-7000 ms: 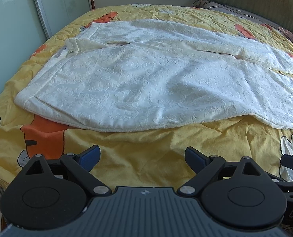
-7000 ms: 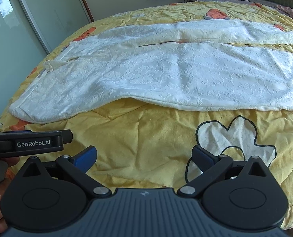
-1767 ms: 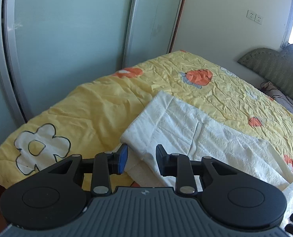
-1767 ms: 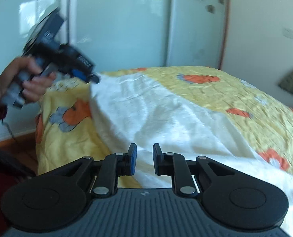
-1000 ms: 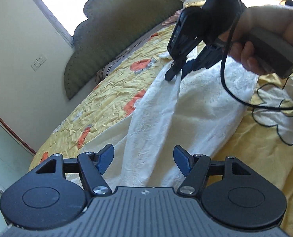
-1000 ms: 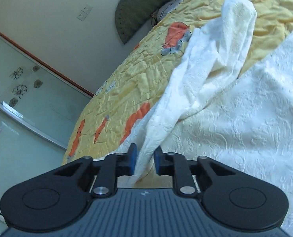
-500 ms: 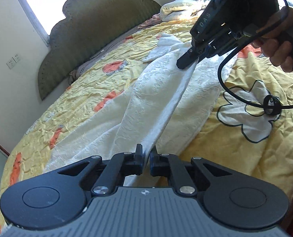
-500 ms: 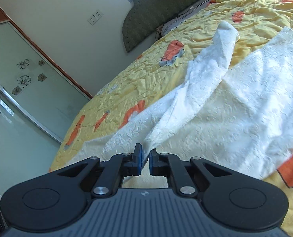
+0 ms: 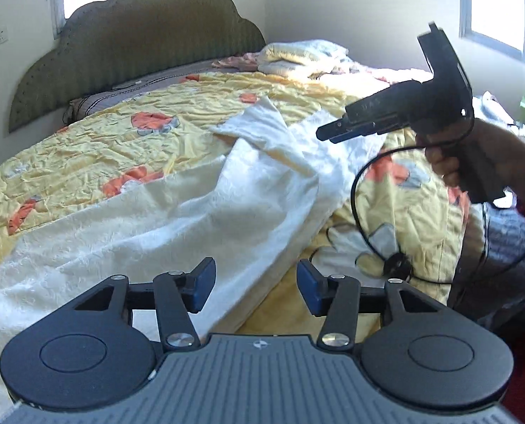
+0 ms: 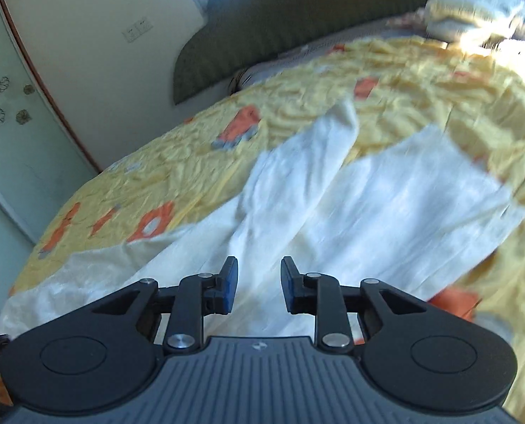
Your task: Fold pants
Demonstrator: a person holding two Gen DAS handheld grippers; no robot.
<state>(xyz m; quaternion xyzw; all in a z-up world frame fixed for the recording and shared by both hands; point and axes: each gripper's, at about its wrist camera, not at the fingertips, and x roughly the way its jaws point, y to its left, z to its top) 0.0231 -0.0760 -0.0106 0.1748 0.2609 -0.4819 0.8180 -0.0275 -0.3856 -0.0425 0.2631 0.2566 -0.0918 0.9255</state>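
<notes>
Left wrist view, left tool (image 9: 256, 284) released, right tool (image 10: 258, 284) released, pants (image 9: 198, 208) near bedspread (image 9: 85, 148) edge

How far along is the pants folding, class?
Done: the pants lie lengthwise on the bedspread, one leg laid partly over the other. In hand: nothing; left tool and right tool are both open. Left: straightening the overlap and folding them shorter.

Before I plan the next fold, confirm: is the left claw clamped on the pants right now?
No: in the left wrist view the left claw stands open, its blue pads apart, with the white pants lying loose on the bed beyond it.
</notes>
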